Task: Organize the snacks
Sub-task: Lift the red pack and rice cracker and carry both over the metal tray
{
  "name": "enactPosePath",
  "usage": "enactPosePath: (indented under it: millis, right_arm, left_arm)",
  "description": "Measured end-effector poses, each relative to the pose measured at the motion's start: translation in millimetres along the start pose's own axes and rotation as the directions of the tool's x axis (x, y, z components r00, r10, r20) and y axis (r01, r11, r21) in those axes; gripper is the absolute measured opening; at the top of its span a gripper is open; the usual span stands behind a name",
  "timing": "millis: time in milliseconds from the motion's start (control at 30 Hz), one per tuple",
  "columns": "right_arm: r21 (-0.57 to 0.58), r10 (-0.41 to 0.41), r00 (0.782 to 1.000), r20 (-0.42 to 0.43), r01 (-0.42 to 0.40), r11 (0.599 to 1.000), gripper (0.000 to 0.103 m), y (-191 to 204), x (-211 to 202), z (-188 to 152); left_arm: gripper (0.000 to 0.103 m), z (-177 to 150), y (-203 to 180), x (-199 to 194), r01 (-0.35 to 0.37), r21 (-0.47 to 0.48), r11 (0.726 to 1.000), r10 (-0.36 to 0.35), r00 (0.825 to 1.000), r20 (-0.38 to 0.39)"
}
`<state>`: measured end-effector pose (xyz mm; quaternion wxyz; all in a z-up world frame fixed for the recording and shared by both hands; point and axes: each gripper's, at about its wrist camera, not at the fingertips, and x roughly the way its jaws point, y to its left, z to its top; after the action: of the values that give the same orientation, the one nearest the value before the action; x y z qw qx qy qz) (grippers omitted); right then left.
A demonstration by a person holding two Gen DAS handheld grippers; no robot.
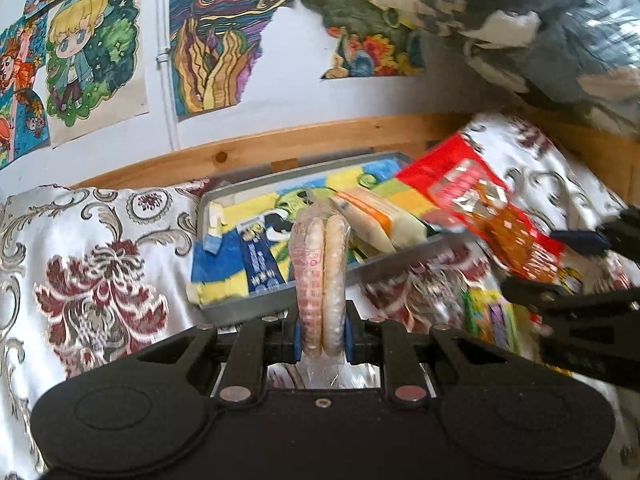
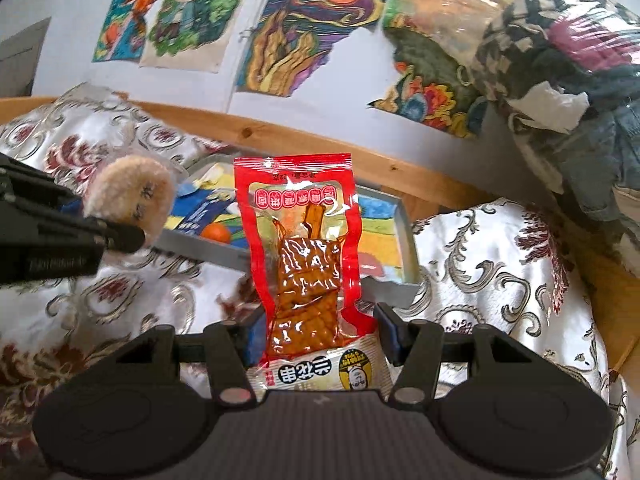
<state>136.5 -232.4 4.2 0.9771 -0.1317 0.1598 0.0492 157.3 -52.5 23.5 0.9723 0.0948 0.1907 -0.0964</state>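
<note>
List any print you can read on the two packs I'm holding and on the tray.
Red skewer pack: large characters on its white end, upside down, read "素肉串"; the smaller print is illegible.
Rice cracker pack: red print, too blurred.
Tray lining: blue strip lettering, unreadable.

Open air above the grey tray (image 1: 248, 308), though its far right corner is crowded with leaning packets (image 1: 380, 220). The left gripper (image 1: 322, 338) and its rice crackers (image 1: 322, 280) fill the near rim; the red packet (image 2: 308, 256) blocks the right approach. Patterned cloth (image 1: 80, 260) to the left lies bare.
</note>
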Motion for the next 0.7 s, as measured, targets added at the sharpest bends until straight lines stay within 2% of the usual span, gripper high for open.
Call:
enactPosePath:
  millis: [167, 367, 533, 700]
  right_arm:
    - [0.041, -0.013, 1.000, 0.027, 0.012, 0.999, 0.059, -14.3, 17.8, 8.3]
    - [0.055, -0.004, 0.997, 0.073, 0.000, 0.998, 0.060, -28.0, 53.5, 36.7]
    - [0.045, 0.000, 0.997, 0.073, -0.003, 0.999, 0.060, -35.6, 89.3, 51.4]
    - [0.111, -0.012, 0.998, 0.054, 0.006, 0.994, 0.060, -49.8, 121.8, 55.5]
  left_arm:
    - [0.020, 22.2, 5.4, 23.4, -0.010, 0.015, 1.000, 0.010, 1.000, 0.017]
    - [0.020, 45.9, 5.9, 58.9, -0.008, 0.042, 0.999, 0.007, 1.000, 0.022]
    - [0.020, 60.3, 6.1, 96.4, 0.003, 0.064, 0.998, -0.005, 1.000, 0.025]
    - [0.020, 67.7, 9.7, 127.6, 0.012, 0.061, 0.998, -0.014, 0.999, 0.031]
